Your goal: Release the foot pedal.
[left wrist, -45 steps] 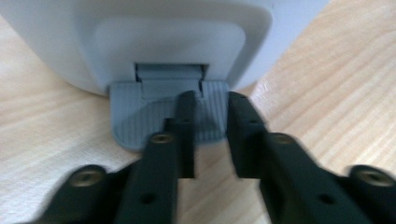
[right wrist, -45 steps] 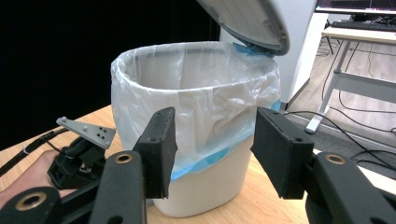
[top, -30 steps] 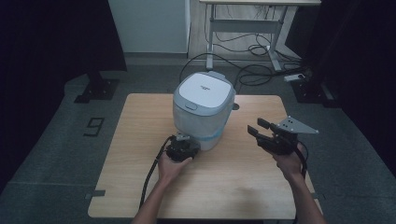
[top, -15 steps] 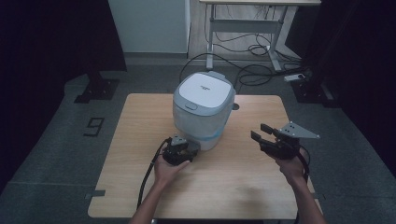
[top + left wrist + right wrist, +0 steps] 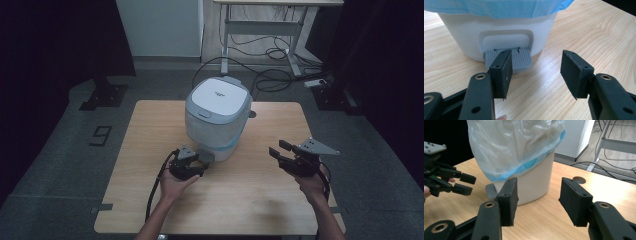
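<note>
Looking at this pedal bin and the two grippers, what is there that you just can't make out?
- Pedal bin contents: high view, its closed lid covers them.
- Lid logo: high view, too small to read.
- Bin top: left gripper view, cut off above the blue bag edge.
- Pedal: left gripper view, one black jaw partly covers it.

A wooden table (image 5: 150,210) with rounded corners fills the lower middle of the high view, a round cable hole (image 5: 252,114) near its upper right edge. Around it lies grey carpet (image 5: 65,175), with a black "9" mark (image 5: 101,135) at the left. A white cabinet (image 5: 159,27) stands at the upper middle, a grey desk frame (image 5: 260,35) to its right with black cables (image 5: 272,52) under it. A power strip (image 5: 316,83) lies at the right. Black curtains (image 5: 50,45) hang at both sides; the light is dim
</note>
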Demonstrator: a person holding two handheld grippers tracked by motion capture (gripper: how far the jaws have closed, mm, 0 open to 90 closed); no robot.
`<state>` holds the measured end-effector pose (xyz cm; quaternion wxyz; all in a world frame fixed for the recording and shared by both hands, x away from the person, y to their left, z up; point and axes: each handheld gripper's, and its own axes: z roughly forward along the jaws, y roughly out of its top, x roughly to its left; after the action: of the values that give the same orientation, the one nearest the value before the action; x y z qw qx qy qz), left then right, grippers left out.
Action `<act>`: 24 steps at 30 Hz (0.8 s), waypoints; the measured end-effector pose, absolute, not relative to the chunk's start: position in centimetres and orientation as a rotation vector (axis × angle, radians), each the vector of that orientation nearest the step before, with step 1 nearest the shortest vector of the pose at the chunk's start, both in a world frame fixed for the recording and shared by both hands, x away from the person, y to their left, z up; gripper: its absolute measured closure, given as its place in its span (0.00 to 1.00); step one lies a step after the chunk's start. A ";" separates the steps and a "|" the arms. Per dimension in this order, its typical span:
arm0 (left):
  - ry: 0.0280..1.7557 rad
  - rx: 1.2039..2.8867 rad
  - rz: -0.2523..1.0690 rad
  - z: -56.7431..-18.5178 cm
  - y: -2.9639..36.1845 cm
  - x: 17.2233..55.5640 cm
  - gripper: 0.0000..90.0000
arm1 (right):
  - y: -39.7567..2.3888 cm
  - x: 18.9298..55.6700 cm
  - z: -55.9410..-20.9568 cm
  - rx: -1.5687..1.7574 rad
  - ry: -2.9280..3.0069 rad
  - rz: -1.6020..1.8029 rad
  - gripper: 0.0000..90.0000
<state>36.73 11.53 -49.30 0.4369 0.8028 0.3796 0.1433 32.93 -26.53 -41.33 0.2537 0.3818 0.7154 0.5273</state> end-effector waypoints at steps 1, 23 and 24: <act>0.943 1.999 0.359 -49.3 11.6 36.6 0.48 | -26.6 32.9 -41.5 1.043 1.944 1.434 0.53; 0.957 1.991 0.372 -49.4 13.9 34.4 0.47 | -29.3 31.7 -47.2 1.183 1.987 1.367 0.53; 0.956 1.990 0.371 -49.4 13.9 34.4 0.47 | -29.4 31.7 -47.5 1.191 1.989 1.361 0.53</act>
<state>34.39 13.93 -49.40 0.4362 0.7999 0.3844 0.1490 31.71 -29.39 -47.54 0.2244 0.4317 0.7210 0.4934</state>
